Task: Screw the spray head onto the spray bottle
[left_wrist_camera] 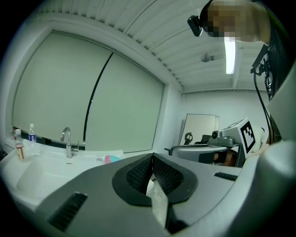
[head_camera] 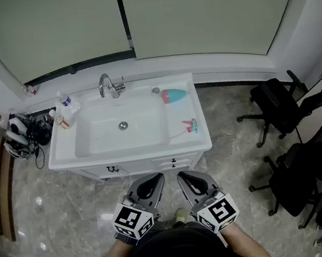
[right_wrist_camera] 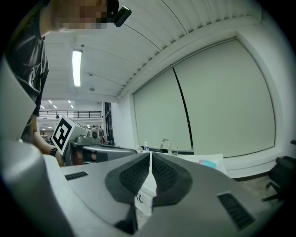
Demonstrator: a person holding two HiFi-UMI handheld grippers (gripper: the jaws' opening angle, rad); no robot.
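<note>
The spray bottle, teal with a pink end, lies on its side at the back right of the white sink counter. It also shows small in the left gripper view as a spray bottle and in the right gripper view as a spray bottle. The pink and teal spray head lies apart from it near the counter's right front. My left gripper and right gripper hang side by side in front of the vanity, short of the counter. Both are shut with nothing between the pads: left gripper, right gripper.
A chrome faucet stands behind the basin. A water bottle and a small bottle sit at the counter's left. Black office chairs crowd the right. Cables and gear lie on the floor at left.
</note>
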